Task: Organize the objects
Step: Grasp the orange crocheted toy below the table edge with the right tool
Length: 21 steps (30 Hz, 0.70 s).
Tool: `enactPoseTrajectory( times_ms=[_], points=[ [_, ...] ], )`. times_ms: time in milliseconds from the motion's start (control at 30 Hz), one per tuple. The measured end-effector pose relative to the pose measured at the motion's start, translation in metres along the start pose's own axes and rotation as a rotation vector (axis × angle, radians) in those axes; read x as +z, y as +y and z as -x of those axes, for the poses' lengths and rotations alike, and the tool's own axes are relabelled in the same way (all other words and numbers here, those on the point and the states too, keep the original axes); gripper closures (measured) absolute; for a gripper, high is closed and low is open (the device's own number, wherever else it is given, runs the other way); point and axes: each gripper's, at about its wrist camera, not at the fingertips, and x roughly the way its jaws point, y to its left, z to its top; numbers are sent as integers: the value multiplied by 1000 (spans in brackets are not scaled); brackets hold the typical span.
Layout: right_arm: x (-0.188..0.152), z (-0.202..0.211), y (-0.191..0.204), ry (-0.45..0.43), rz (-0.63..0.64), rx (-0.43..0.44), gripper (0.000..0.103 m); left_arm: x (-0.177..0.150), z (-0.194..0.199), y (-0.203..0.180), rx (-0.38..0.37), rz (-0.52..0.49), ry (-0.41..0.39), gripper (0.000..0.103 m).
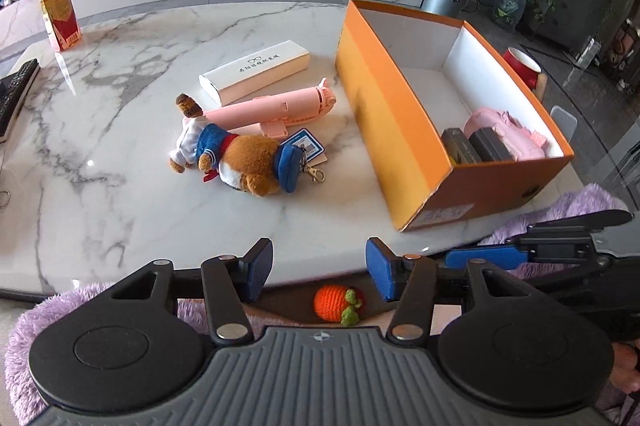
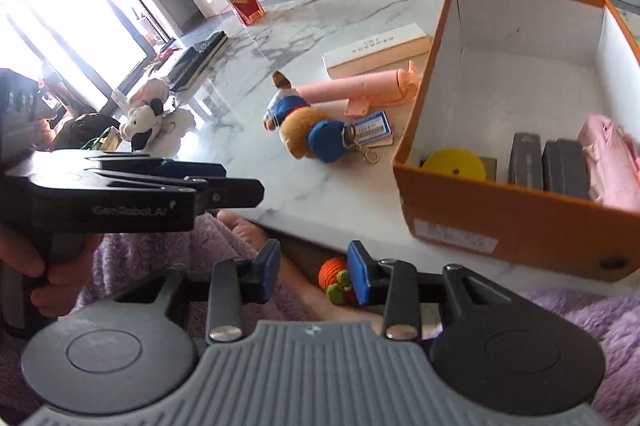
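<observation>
On the marble table lie one plush bear, one pink tube and one white case, all left of one orange box. The box holds two dark blocks, one yellow disc and one pink pouch. Both claws hang off the near edge with jaws apart and nothing between them: left gripper near of the bear, right gripper near-left of the box
</observation>
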Motion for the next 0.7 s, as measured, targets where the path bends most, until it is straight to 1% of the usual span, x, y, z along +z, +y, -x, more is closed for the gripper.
enactPoseTrajectory(
  times_ms=[100,167,267,467,700],
  points=[
    [-12,-24,0,11,-1,-17,63,-14,-1,-6,4,-57,10,42],
    [-18,-38,3,10,47,-42,63,-21,-2,-8,19,-86,11,42],
    [-22,-62,8,37,126,-64,63,-26,-1,-8,59,-112,12,42],
    [-20,-101,6,125,164,-75,60,-22,2,5,47,-90,10,42],
    [-18,-130,5,198,188,-134,59,-19,-8,11,39,-92,27,42]
  ],
)
